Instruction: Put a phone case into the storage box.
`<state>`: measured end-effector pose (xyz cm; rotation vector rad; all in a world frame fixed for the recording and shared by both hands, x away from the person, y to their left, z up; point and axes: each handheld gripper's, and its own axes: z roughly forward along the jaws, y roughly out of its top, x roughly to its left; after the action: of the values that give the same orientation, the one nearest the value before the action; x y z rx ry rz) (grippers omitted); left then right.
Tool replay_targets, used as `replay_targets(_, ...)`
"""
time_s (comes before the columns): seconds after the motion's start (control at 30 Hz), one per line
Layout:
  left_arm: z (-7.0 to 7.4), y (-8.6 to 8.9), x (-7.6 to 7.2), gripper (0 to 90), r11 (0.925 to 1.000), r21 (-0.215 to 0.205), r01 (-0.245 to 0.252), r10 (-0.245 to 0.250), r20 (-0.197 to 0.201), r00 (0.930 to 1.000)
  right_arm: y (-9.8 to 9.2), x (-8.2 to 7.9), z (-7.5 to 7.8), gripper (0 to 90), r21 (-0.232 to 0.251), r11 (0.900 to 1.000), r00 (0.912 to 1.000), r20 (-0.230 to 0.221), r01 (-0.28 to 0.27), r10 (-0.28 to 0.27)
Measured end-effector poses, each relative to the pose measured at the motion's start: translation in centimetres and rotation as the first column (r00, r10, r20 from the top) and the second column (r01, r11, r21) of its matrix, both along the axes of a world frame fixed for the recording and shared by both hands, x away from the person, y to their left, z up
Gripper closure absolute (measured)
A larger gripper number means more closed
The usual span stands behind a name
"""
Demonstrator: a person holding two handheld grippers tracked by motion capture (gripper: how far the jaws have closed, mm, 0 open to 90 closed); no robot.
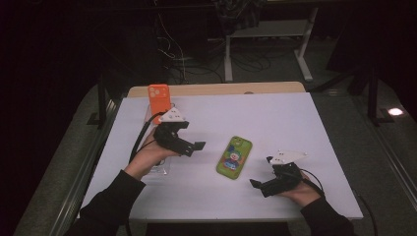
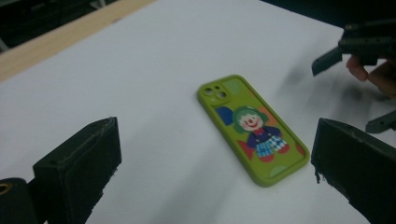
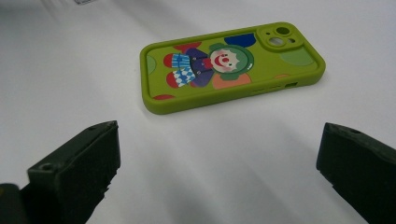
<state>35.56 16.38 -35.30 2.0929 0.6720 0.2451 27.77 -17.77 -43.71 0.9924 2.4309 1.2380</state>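
A green phone (image 1: 234,157) in a case with a clown picture lies face down on the white table top (image 1: 275,118), near the middle. My left gripper (image 1: 194,146) hovers just left of it, open, with nothing between its fingers. The left gripper view has the green phone (image 2: 252,128) ahead of the wide-apart jaws. My right gripper (image 1: 260,187) is open to the phone's lower right, a short way off. Its own view looks at the green phone (image 3: 229,65) beyond its spread, empty jaws.
An orange phone (image 1: 159,101) stands upright at the back left, behind the left hand, on what looks like a clear stand (image 1: 158,169). A wooden strip (image 1: 216,89) runs along the far edge. Dark floor, cables and table legs lie beyond.
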Motion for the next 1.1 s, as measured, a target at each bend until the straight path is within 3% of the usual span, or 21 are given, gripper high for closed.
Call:
replay_targets(0.3,-2.8,-2.2,-1.6,1.7,0.9998,0.005,0.018,-0.018,-0.025,0.9995,0.1,0.0,0.1,0.0,0.002,1.000,0.9999,0.010,-0.007,0.007)
replay_targets(0.5,-4.2,-2.8,-1.9,9.8,0.9998,0.018,0.001,-0.001,-0.023,0.9997,0.0,0.1,0.0,0.0,-0.014,1.000,0.9997,0.021,-0.014,0.014)
replay_targets(0.63,-5.2,-3.1,-1.7,23.7,0.9997,0.019,-0.011,0.012,-0.028,0.9995,0.1,0.1,0.1,0.0,-0.002,1.000,0.9999,0.008,-0.013,0.013)
replay_targets(0.73,-6.0,-3.3,-1.4,39.6,0.9987,0.049,-0.012,0.013,-0.028,0.9995,0.0,0.1,0.1,0.0,-0.002,1.000,0.9999,0.007,-0.011,0.011)
replay_targets(0.77,-6.2,-3.3,-1.2,44.2,0.9971,0.076,-0.009,0.011,-0.020,0.9998,0.0,0.1,0.1,0.0,-0.002,1.000,0.9999,0.009,-0.011,0.011)
replay_targets(0.9,-7.2,-3.6,-0.9,63.4,0.9948,0.102,0.004,0.000,-0.043,0.9991,0.1,0.1,0.1,0.0,0.000,1.000,0.9999,0.009,-0.009,0.009)
replay_targets(1.1,-8.3,-4.3,-0.5,86.9,0.9937,0.109,0.025,-0.012,-0.116,0.9932,0.0,0.1,0.1,0.0,-0.002,1.000,0.9999,0.008,-0.014,0.014)
